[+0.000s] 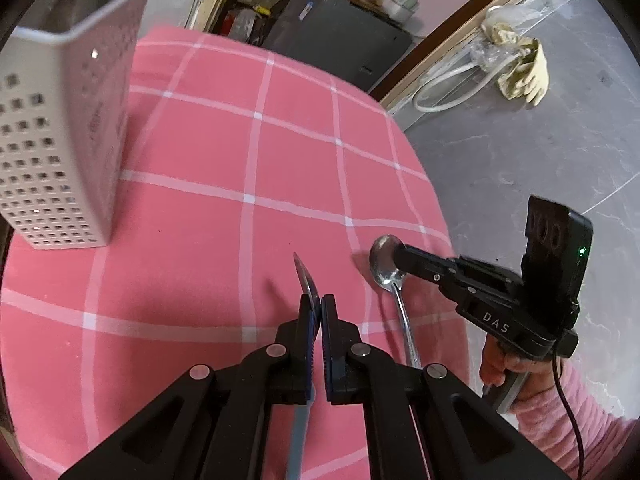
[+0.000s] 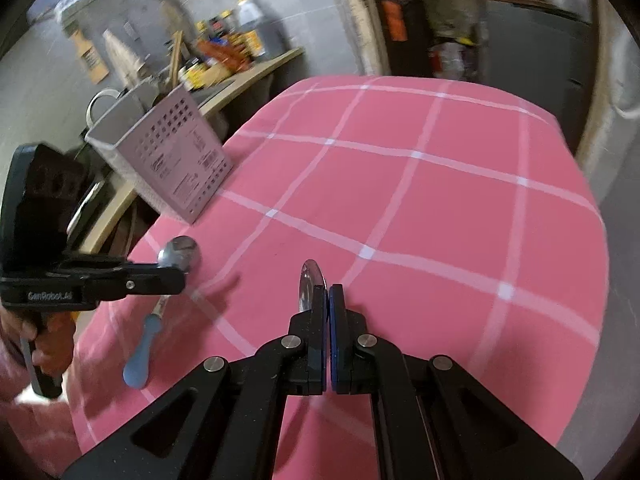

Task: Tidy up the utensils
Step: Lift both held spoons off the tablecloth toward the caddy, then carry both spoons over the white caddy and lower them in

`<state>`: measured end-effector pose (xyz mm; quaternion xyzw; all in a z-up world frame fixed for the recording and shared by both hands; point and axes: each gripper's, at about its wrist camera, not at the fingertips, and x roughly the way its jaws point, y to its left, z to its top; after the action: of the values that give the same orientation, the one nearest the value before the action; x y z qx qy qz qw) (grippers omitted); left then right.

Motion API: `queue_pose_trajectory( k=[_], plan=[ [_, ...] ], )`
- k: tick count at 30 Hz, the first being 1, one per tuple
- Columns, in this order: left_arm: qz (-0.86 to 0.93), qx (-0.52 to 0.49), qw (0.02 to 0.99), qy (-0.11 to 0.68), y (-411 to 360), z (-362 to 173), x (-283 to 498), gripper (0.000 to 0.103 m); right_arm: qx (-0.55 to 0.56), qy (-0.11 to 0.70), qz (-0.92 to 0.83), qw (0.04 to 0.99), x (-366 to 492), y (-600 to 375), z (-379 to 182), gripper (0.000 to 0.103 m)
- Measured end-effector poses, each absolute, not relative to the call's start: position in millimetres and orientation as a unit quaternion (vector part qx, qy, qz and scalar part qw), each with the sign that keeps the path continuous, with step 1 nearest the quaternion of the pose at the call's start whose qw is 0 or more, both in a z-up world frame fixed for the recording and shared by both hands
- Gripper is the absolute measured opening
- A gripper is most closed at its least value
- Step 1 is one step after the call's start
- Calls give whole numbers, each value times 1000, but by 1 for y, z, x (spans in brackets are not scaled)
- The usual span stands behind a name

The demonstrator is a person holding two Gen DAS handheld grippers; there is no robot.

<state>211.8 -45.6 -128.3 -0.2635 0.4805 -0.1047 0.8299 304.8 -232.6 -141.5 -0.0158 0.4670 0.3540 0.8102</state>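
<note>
Left tongs (image 1: 316, 312): closed on a blue-handled spoon (image 1: 307, 284) — the bowl is seen edge-on above the pads, the blue handle hanging below them toward the camera.
Blue-handled spoon, right wrist view (image 2: 176, 258): the bowl is seen beside the left tongs' (image 2: 176, 276) tip, the blue handle slanting down over the tablecloth; whether the handle touches the cloth cannot be told.
Right tongs (image 2: 329, 300): closed on a steel spoon (image 2: 310, 286), gripped at the bowl, whose rounded end stands out above the pads.
Steel spoon, left wrist view (image 1: 386, 264): the bowl is clamped by the tip of the right tongs (image 1: 400, 260); the thin shiny handle runs down toward the camera, just over the cloth.
Utensil holder (image 1: 60, 140): a white box pierced with small square holes, upright at the left side of the table, well apart from both spoons. A printed label is seen on one face (image 2: 160, 160); its contents are not shown.
Table (image 1: 208, 136): covered by a pink cloth with white grid lines.
Right hand (image 1: 504, 368): wrapped round the handle of its tool, a pink sleeve behind it.
Surroundings: grey floor with a white hose (image 1: 444, 84) — and a cluttered shelf (image 2: 224, 60), blurred.
</note>
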Motion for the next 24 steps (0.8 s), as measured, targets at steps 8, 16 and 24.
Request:
queue_pose_trajectory(
  k=[8,16,24],
  plan=[
    [-109,-271,841,455,-30,-110,193,4,45,454,278,846,283,-239,-133,2],
    [-108,-266,850,442,-13,-95,179,4,80,427,236,869,264,-234,-120,2],
    [-103,-256,860,430,0,-77,173,4,99,396,229,883,252,-229,-97,2]
  ],
)
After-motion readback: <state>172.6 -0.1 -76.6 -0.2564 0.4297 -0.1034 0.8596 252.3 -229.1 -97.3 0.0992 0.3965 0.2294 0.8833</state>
